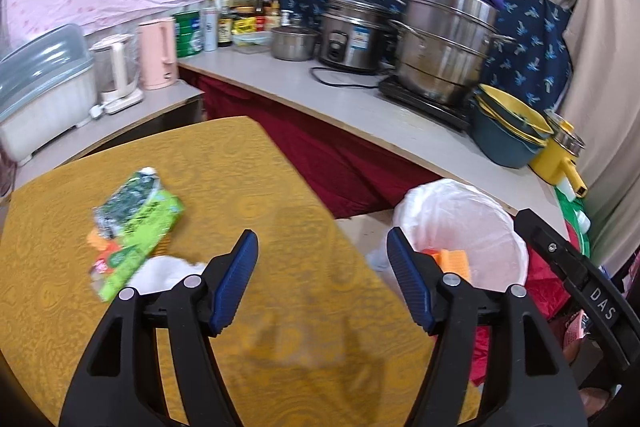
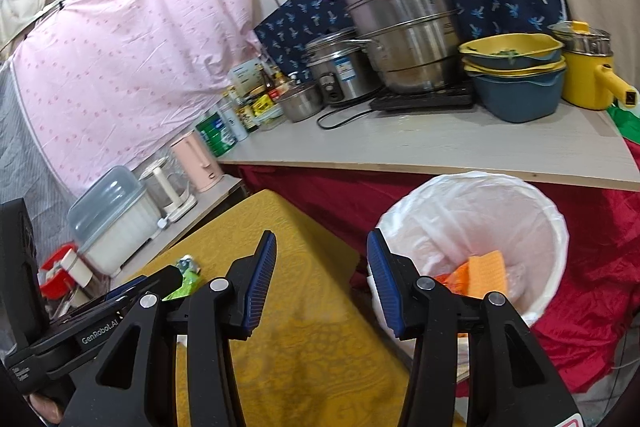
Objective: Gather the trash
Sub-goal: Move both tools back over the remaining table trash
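Observation:
Green wrappers (image 1: 136, 223) and a white crumpled tissue (image 1: 164, 269) lie on the yellow table (image 1: 248, 179), left of my left gripper (image 1: 322, 255). That gripper is open and empty above the table. A white-lined trash bin (image 1: 476, 223) stands on the floor to its right with orange trash (image 1: 452, 259) inside. In the right wrist view my right gripper (image 2: 322, 259) is open and empty, over the table's edge beside the bin (image 2: 480, 211). Orange trash (image 2: 486, 273) lies in the bin. A bit of green wrapper (image 2: 186, 277) shows behind the left gripper's body (image 2: 100, 327).
A grey counter (image 2: 440, 147) behind the bin holds steel pots (image 2: 404, 27), stacked yellow and blue bowls (image 2: 516, 75), a yellow pot (image 2: 588, 71), a rice cooker (image 1: 352, 35) and bottles. Red cloth (image 2: 592, 287) hangs below. Kettles (image 1: 158, 53) and a plastic box (image 1: 40, 87) stand at left.

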The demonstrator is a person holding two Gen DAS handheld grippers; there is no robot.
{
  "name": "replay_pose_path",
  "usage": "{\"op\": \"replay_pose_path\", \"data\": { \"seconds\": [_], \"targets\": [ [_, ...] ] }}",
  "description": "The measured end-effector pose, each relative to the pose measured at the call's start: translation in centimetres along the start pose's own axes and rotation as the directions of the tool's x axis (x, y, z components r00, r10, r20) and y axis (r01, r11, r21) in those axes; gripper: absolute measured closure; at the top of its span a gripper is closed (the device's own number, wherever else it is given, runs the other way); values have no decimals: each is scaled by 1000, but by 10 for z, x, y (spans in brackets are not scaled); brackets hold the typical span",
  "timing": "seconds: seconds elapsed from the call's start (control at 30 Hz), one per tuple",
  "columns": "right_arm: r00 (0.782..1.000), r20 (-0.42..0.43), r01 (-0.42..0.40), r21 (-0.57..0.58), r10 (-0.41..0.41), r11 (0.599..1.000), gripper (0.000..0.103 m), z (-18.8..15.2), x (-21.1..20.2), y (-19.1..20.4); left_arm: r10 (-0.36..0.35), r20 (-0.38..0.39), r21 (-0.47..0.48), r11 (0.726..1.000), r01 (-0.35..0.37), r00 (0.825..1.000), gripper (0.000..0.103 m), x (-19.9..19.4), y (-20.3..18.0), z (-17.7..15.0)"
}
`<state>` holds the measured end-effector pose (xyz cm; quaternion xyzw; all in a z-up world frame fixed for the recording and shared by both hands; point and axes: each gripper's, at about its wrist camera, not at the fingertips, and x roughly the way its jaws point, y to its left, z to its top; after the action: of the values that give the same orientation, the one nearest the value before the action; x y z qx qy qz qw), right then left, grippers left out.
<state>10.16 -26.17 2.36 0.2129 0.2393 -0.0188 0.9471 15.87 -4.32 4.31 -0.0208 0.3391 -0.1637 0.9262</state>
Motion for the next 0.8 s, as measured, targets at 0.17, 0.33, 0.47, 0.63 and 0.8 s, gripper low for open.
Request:
{"op": "replay_pose_path", "data": {
  "seconds": [0.17, 0.33, 0.47, 0.63, 0.8],
  "targets": [
    [999, -29, -37, -32, 36, 999, 57, -10, 9, 34, 55, 7, -29, 998, -55, 998, 35, -12, 42, -5],
    [995, -72, -74, -70, 69, 995, 57, -25, 24, 73, 110, -9, -72, 991, -111, 994, 34, -20, 90, -13],
    [990, -104, -102, -88, 93, 991, 52, -38, 38, 99, 158, -19, -86, 983, -159, 987, 34, -25, 123, -21],
    [981, -156, -130, -113, 112, 985, 52, -58, 58, 130, 194, -46, -128, 972, -198, 980, 33, -27, 164, -31],
    [971, -208, -145, -132, 116, 981, 52, -76, 79, 153, 223, -61, -159, 960, -230, 973, 27, -25, 196, -41]
  ]
}}
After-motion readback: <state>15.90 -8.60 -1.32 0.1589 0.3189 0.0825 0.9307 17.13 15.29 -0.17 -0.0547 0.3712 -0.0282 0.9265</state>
